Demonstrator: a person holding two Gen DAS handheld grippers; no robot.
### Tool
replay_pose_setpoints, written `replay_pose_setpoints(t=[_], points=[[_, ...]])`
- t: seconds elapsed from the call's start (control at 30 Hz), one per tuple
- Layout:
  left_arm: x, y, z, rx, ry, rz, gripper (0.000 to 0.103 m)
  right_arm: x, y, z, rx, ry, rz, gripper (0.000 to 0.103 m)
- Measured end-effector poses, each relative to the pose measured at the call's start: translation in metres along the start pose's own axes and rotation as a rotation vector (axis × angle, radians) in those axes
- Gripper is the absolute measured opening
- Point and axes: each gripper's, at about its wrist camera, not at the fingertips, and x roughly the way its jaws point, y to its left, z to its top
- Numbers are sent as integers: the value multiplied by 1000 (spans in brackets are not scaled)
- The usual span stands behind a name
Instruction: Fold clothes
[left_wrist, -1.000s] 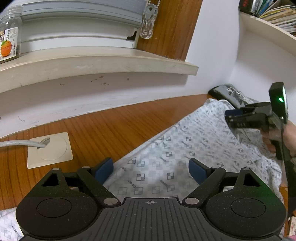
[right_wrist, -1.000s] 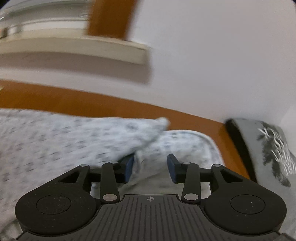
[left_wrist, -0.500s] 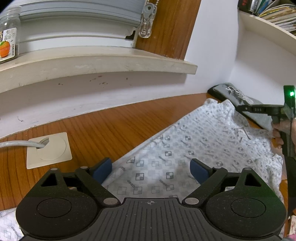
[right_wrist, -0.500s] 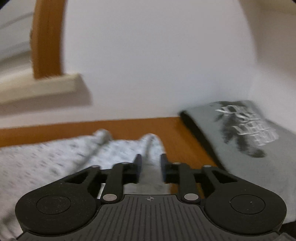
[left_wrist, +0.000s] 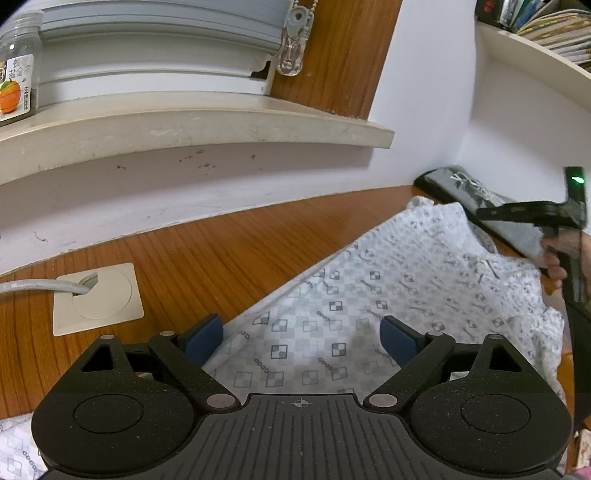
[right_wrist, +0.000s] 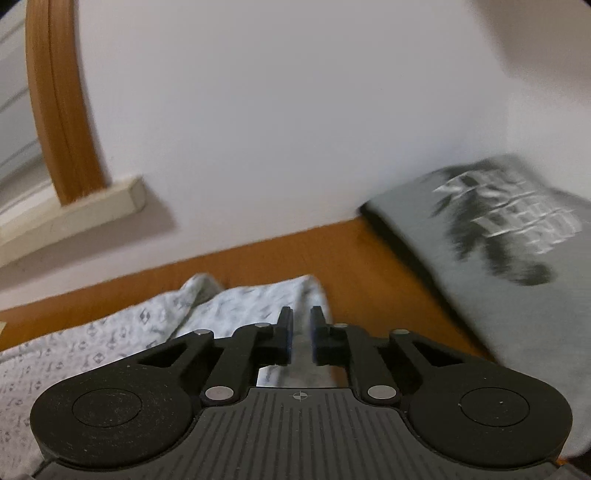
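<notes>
jaws of the left gripper stand wide apart over a pale checked garment lying rumpled on the wooden tabletop; jaws of the right gripper are closing on its far edge.

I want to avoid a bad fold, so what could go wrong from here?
1. The right gripper is closing on only a thin edge of the white patterned cloth garment; the fabric may slip out.
2. The folded grey printed shirt lies close beside it and could get dragged.
3. The left gripper is open, so the near side lies unpinned.
</notes>
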Motion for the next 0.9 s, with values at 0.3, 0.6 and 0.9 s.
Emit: replay_pose_setpoints(t=[0.3,0.6,0.9], points=[[2,-2,0,15,4,6,95,-47,-28,-34,-31,84,33,37],[1,0,0,3,-2,2,98,-12,-3,-26,-90,176,42,48],[1,-1,0,6,2,3,99,-39,-57,-7,-70,70,-199,1]])
